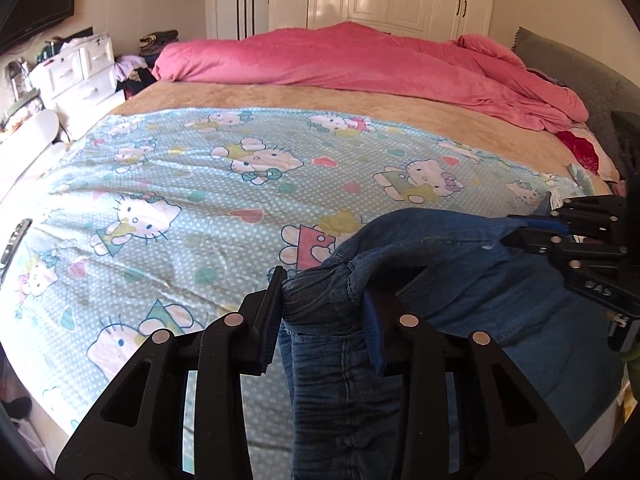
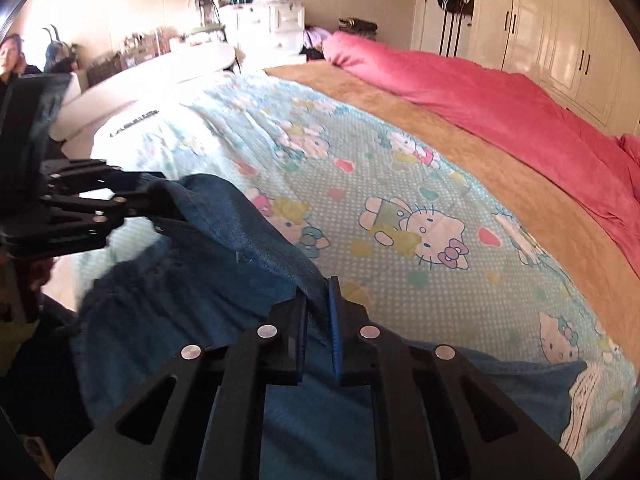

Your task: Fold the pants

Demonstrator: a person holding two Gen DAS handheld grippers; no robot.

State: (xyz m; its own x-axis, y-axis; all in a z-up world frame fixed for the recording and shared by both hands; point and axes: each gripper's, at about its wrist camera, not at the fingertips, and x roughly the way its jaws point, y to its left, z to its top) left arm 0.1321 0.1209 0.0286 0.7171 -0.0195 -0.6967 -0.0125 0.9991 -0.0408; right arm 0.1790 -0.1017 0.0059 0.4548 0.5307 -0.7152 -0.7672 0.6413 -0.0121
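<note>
Left gripper [image 1: 320, 312] pinches bunched jeans [image 1: 440, 280]; right gripper [image 2: 318, 328] clamps denim edge, probably waistband. Both should lift level, keep 2 corners taut over sheet [image 1: 180, 184].

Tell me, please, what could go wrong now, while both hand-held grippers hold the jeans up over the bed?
1. The right hand-held gripper pinches only a thin edge of the jeans, so the denim may slip out.
2. The left hand-held gripper clamps a thick bunched wad, which may leave the fold uneven.
3. The hanging legs could drag and wrinkle the cartoon-cat sheet.
</note>
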